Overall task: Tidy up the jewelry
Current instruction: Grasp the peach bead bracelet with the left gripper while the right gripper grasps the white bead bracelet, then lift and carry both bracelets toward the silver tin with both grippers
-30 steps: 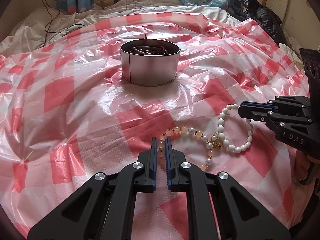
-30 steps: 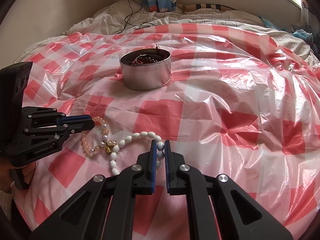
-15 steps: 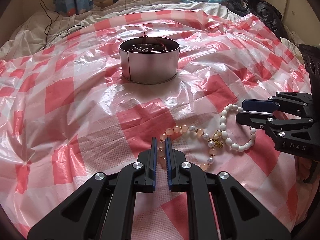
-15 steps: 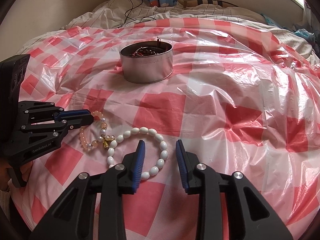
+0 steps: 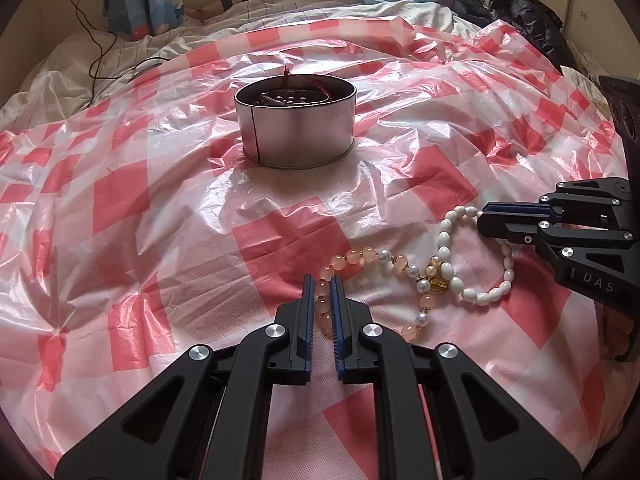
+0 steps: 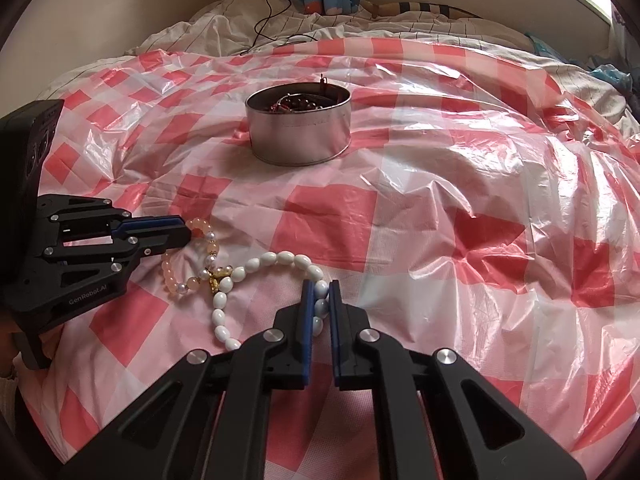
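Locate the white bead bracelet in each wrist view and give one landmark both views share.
Left wrist view: the white bead bracelet lies right of centre, past the pink bead bracelet, its far side under the right gripper.
Right wrist view: it lies low and left of centre, one end between this gripper's shut jaws.
Shared landmark: the round metal tin standing on the checked plastic sheet, beyond the bracelets.
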The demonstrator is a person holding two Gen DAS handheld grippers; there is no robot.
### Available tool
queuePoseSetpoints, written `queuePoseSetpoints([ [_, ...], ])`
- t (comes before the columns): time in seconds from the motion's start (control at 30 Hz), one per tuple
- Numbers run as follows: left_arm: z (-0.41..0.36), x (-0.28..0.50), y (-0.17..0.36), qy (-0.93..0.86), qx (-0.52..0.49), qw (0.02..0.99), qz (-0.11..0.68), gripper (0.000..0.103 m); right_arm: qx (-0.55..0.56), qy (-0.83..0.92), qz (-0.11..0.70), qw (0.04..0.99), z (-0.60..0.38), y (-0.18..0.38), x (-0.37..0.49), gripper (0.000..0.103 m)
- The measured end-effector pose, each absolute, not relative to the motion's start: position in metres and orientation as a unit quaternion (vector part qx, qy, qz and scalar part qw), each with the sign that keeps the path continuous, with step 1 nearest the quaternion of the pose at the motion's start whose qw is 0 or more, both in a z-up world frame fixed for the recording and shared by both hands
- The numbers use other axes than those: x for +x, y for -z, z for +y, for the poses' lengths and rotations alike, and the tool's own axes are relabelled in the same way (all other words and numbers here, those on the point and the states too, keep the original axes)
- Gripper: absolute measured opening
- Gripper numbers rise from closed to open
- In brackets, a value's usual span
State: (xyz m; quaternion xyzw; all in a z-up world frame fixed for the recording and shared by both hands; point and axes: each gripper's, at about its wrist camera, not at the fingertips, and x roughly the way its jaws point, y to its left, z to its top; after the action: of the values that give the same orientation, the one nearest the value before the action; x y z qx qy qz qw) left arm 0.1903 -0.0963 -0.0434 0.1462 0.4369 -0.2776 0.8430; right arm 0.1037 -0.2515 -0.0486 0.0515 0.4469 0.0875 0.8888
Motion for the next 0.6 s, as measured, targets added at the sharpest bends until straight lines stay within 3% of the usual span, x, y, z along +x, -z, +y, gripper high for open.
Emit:
queuePoseSetpoints([
  [0.27,-0.1,0.183,0.035,0.286,0.157,0.848,0.418,0.007,0.134,-0.122,0.404,0.897,-0.271,0.03,0.1,0.008],
  [0.6,-0.105,0.174,0.017,0.282,0.178,0.858,0.391,0.007,0.151,-0.147,0.352,0.912,-0.272,0.008,0.093,0.008],
])
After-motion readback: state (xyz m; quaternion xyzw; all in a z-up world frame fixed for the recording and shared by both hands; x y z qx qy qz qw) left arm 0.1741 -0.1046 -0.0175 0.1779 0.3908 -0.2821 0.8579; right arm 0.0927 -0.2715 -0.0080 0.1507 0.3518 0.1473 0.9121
